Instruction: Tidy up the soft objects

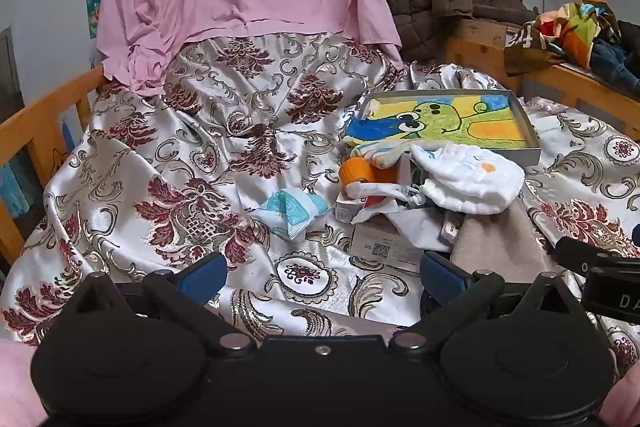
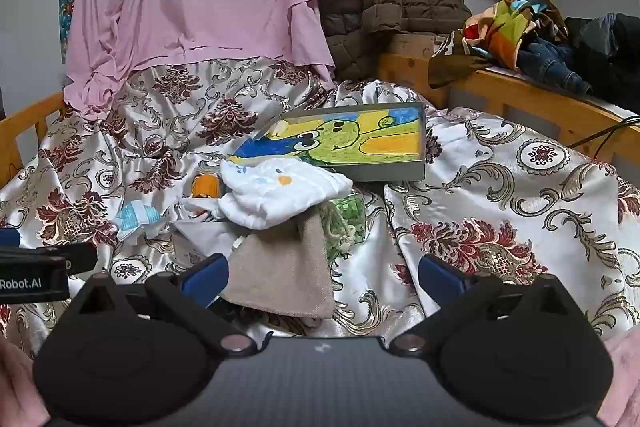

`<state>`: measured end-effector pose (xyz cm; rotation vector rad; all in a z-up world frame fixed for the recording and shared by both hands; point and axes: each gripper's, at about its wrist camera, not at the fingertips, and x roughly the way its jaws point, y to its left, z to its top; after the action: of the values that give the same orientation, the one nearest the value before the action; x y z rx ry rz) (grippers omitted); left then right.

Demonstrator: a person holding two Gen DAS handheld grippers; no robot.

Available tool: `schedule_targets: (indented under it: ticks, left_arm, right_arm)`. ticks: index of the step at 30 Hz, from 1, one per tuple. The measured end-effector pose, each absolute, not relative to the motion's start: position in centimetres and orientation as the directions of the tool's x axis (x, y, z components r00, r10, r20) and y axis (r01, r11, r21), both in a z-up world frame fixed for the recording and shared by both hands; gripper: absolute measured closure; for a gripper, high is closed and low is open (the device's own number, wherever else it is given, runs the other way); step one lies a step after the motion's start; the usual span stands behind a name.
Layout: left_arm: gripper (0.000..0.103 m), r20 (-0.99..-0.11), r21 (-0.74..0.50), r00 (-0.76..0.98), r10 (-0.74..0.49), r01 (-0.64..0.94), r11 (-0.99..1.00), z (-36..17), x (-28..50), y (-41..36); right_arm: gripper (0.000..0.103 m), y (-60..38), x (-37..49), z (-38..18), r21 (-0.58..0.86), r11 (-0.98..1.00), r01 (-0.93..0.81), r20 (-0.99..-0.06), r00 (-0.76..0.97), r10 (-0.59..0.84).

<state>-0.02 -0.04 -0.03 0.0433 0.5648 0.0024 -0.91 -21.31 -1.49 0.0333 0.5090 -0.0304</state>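
Both the left gripper (image 1: 322,277) and right gripper (image 2: 322,277) are hovering with jaws spread wide, holding nothing. A beige pouch (image 2: 286,273) is lying between the right fingers; at twelve o'clock, a white drawstring bag (image 2: 276,193) is resting, possibly touching it.

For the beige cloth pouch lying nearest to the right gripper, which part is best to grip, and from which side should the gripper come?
Probably the near bottom edge of the beige cloth pouch, approached from the front by the open right gripper. That end lies flat and free on the patterned bedspread, while its far end is tucked under the white drawstring bag. A low pinch on the near corner seems safest.
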Motion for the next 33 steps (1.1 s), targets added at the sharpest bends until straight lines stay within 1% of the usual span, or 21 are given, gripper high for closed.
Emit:
schedule_targets:
  ticks: [4, 5, 33]
  left_arm:
    - [0.001, -0.542, 0.023, 0.84, 0.016, -0.004, 1.0, 0.02, 0.09, 0.21]
    - [0.001, -0.535, 0.043, 0.845, 0.015, 0.009, 0.999, -0.02, 0.0, 0.02]
    - [0.001, -0.543, 0.035, 0.84, 0.012, 0.008, 0.999, -0.4, 0.03, 0.26]
  right_arm:
    - [0.0, -21.37, -0.91, -1.49, 0.021, 0.999, 0.041, -0.489, 0.872, -0.025]
    - [0.0, -21.43, -0.93, -1.47, 0.023, 0.999, 0.041, -0.49, 0.872, -0.025]
    - [0.0, -21.29, -0.87, -1.55, 0.017, 0.999, 0.038, -0.493, 0.87, -0.024]
